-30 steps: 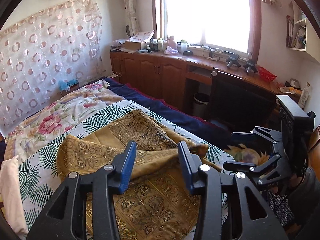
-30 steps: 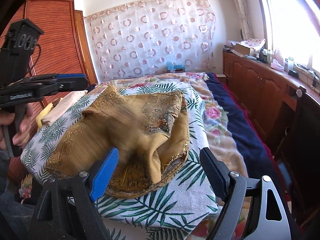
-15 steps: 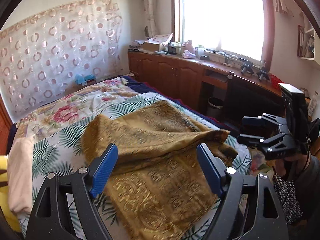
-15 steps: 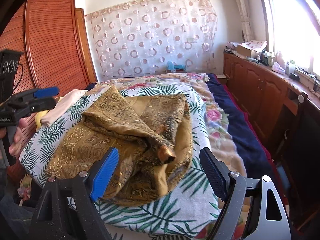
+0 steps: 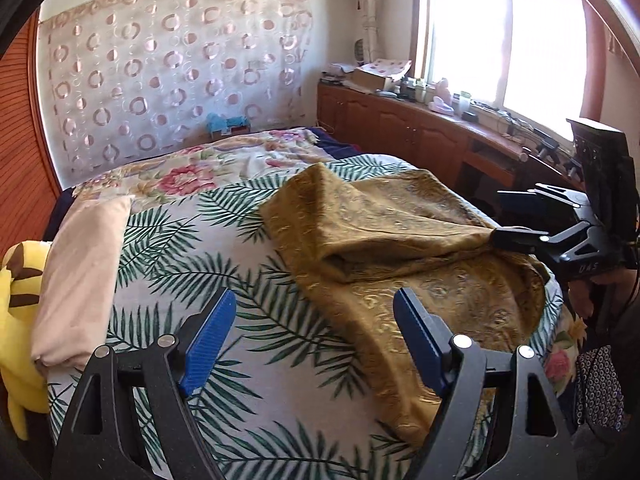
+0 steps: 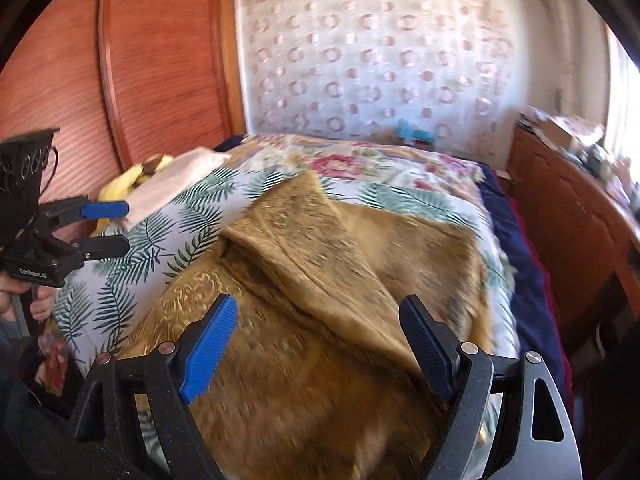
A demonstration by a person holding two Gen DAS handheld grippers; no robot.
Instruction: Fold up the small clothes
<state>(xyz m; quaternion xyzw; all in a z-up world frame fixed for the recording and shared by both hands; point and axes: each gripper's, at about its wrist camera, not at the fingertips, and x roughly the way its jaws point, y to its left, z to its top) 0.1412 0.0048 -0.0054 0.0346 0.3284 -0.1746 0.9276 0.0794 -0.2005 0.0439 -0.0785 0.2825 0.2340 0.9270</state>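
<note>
On the bed, largest thing first, every place given from the golden cloth:

Bed cover (image 5: 224,264): white with green palm leaves, it lies under the golden cloth and shows bare on the cloth's left in the left wrist view.

Golden cloth (image 5: 400,248): a brocade garment with a woven pattern, it lies on the right half of the cover. One flap is folded over the rest, with a raised fold running across it (the right wrist view is blurred, so the finer creases I cannot tell).

Floral blanket (image 5: 192,172): behind the golden cloth, toward the curtain with pink circles.

Beige folded cloth (image 5: 80,280): well apart from the golden cloth, at the left edge of the cover.

Yellow plush toy (image 5: 16,320): beyond the beige folded cloth, farther from the golden cloth.

Left gripper (image 5: 314,340): the jaws are spread wide and have just been opening; nothing is between the blue pads. It hovers over bare cover just beside the golden cloth's left edge.

Right gripper (image 6: 318,340): the jaws are spread wide and hold nothing. It hangs over the near part of the golden cloth; in the left wrist view one finger sits at the cloth's right corner, and whether it touches I cannot tell.
</note>
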